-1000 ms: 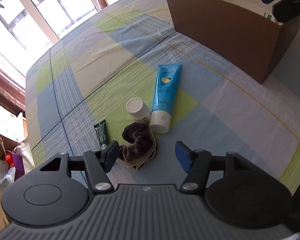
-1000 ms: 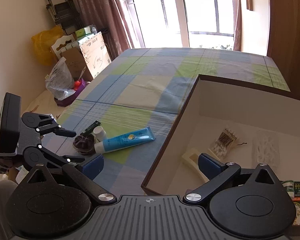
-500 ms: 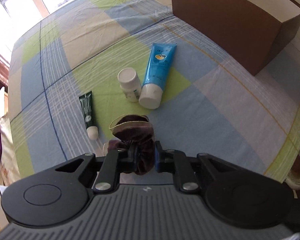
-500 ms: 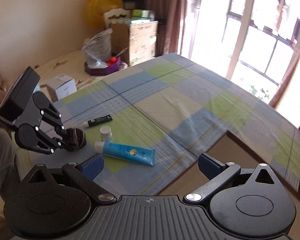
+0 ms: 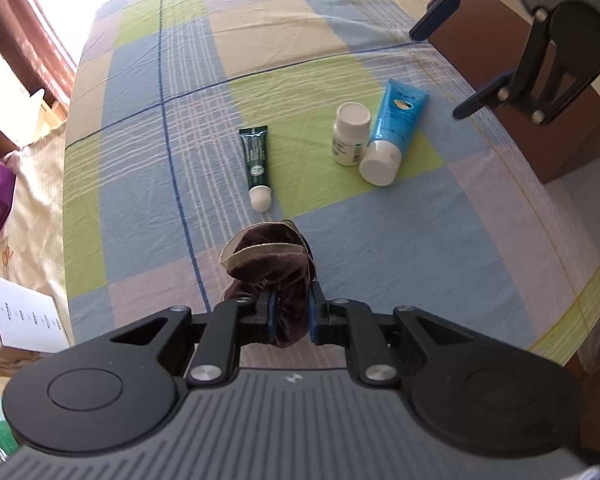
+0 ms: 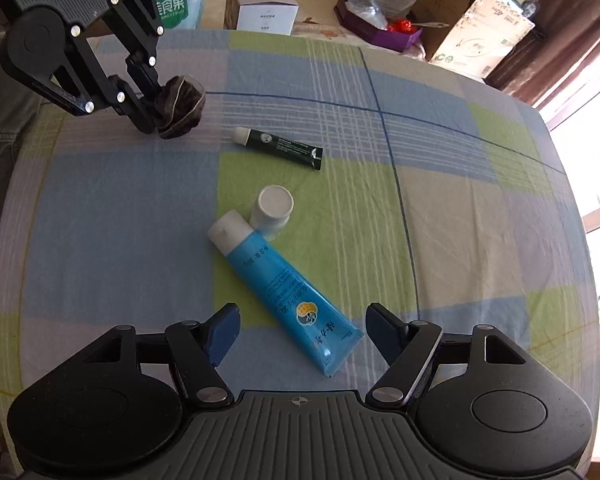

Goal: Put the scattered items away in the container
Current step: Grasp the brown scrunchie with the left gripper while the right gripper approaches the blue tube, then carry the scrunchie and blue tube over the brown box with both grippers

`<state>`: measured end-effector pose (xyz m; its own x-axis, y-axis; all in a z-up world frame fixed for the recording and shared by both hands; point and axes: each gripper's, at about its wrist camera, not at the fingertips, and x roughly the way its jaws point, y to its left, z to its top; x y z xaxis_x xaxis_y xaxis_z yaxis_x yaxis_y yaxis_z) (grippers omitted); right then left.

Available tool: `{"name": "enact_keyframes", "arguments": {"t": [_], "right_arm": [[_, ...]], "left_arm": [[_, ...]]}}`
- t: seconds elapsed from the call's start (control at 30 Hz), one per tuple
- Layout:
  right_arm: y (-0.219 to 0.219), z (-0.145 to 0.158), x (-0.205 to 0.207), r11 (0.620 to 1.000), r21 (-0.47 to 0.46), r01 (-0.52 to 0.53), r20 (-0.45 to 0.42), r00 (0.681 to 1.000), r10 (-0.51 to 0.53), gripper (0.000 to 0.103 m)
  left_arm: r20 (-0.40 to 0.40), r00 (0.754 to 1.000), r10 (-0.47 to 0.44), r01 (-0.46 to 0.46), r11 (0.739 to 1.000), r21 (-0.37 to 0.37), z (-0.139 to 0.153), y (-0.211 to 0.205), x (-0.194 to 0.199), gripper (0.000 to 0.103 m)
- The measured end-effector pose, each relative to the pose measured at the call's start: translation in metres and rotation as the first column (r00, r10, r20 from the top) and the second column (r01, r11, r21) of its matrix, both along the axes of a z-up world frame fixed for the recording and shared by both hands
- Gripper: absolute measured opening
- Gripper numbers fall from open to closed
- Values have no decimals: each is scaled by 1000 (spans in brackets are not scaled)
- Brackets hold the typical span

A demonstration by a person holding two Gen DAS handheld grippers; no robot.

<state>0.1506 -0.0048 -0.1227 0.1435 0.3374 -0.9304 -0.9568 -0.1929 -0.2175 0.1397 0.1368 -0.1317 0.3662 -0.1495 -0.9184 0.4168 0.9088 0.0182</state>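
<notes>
Seen from the right gripper (image 6: 298, 334), looking down on a checked bedsheet (image 6: 460, 216): its jaws are spread wide and hold nothing. The crimped end of a blue tube (image 6: 284, 284) lies just ahead of them, between the two fingertips. The tube's long axis runs diagonally, up and to the left, ending in a white cap. Judging by this, the right gripper is much the nearer one to take it, and would need a slight turn to close across the tube's width.

Touching the tube near its cap stands one small white bottle (image 6: 274, 208). Beyond that lies one thin dark green tube (image 6: 278, 147), set crosswise.

Farthest off, the left gripper (image 5: 290, 316) is clamped on one dark brown hair scrunchie (image 5: 272, 264), held up off the sheet.

One brown box (image 5: 556, 120), the container, sits at the bed's edge beyond the right gripper. So four items remain outside it, one of them already gripped.
</notes>
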Motion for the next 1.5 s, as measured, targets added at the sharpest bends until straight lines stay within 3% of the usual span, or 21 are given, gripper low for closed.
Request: {"name": "enact_keyframes", "arguments": {"t": [0.3,0.33,0.43,0.53,0.67,0.8,0.93,1.03,1.27,1.5], "right_arm": [[31,-34,6,997,-65,-47,-57,997,44,75],[33,-36,6,997,-68,-47,-68,997,43,61],[39,-43,4,996,-79,-41,-79,996,34,57],[42,-42,3,995,-97,-24,-103,995,14,46],[37,-38,-12,990,-131,-41,-153,988,21,43],[41,-43,-28,989,-142,-47,-114,993,31,45],[45,-45,-34,990,-135,-26,-111,994,11,47],[47,-45,-39,990,-141,-30,-88,996,18,36],[43,-34,-52,995,-102,-6,-48,999,1,32],[28,-1,-43,986,4,168,-118,979,-166,32]], "left_arm": [[-23,995,99,-100,994,-54,0,22,2,12],[-25,994,105,-106,993,-60,0,23,3,12],[-29,992,120,-122,990,-74,0,27,3,12],[-31,991,128,-130,988,-79,-1,28,1,12],[-34,990,136,-138,987,-86,-2,29,0,12],[-41,989,140,-143,986,-88,-5,28,1,12],[-54,987,151,-156,984,-89,-9,28,3,12],[-64,984,165,-171,981,-91,-11,28,5,12],[-50,982,182,-184,981,-53,-6,19,1,11],[-20,983,184,-184,982,-43,7,10,-4,9]]}}
